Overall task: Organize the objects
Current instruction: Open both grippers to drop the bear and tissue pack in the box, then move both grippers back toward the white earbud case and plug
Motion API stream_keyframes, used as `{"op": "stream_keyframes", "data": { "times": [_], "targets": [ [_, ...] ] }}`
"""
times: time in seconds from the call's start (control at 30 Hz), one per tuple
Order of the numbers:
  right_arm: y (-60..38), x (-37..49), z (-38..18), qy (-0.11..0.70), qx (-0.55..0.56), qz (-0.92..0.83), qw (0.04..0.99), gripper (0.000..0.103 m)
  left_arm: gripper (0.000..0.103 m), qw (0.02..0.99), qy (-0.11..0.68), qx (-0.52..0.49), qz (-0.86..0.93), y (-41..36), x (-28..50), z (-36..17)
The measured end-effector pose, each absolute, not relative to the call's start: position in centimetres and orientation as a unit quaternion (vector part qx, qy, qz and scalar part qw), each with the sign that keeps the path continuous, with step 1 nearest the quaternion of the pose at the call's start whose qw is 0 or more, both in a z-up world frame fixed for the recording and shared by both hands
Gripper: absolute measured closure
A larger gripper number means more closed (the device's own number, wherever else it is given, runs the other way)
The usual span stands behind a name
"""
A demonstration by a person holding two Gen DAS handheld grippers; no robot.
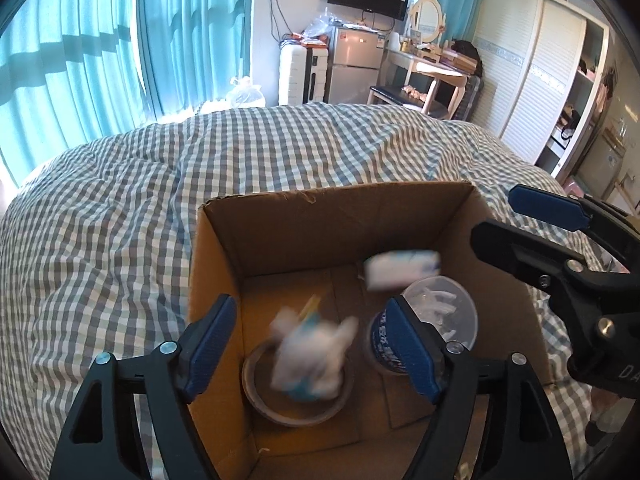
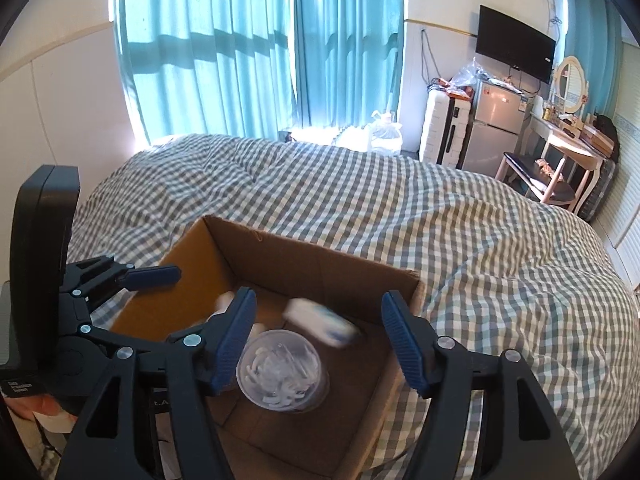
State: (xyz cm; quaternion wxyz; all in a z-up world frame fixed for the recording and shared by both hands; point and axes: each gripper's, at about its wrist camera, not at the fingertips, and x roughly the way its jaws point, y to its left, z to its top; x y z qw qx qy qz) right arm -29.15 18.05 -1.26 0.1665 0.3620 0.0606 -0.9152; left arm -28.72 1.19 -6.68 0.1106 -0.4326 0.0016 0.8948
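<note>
An open cardboard box (image 1: 224, 248) sits on the checked bed; it also shows in the right wrist view (image 2: 192, 252). Inside are a tape roll (image 1: 260, 396), a clear-lidded round tub (image 1: 444, 312) (image 2: 280, 372), a blurred white crumpled packet (image 1: 316, 352) over the roll, and a blurred white-and-blue pack (image 1: 400, 268) (image 2: 320, 320) in mid-air near the far wall. My left gripper (image 1: 308, 344) is open above the box, holding nothing. My right gripper (image 2: 316, 344) is open above the tub, holding nothing; it also shows in the left wrist view (image 1: 516, 220).
The checked bedspread (image 1: 120, 220) surrounds the box. Blue curtains (image 2: 240, 40) hang behind the bed. A small fridge (image 1: 354, 60), a white suitcase (image 1: 296, 74), a dressing table with chair (image 1: 432, 76) and a wardrobe (image 1: 532, 80) stand beyond the bed.
</note>
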Motion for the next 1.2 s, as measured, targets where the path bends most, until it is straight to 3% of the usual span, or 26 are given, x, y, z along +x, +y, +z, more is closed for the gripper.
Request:
{"op": "stream_keyframes", "data": {
  "times": [0.57,0.9,1.2],
  "targets": [
    [19.8,-21.0,6.4,0.067,0.311,-0.937,0.144,0.018,0.005,0.091,0.008,-0.371,0.924,0.7,-21.5,1.4],
    [19.1,-14.6,9.4,0.078,0.286,-0.943,0.151,0.017,0.004,0.072,0.007,-0.348,0.935,0.1,-15.2,3.9],
    [18.2,-9.5,7.8,0.089,0.289,-0.938,0.167,0.017,0.002,0.052,0.000,-0.342,0.938,-1.1,-10.4,3.3]
  ]
}}
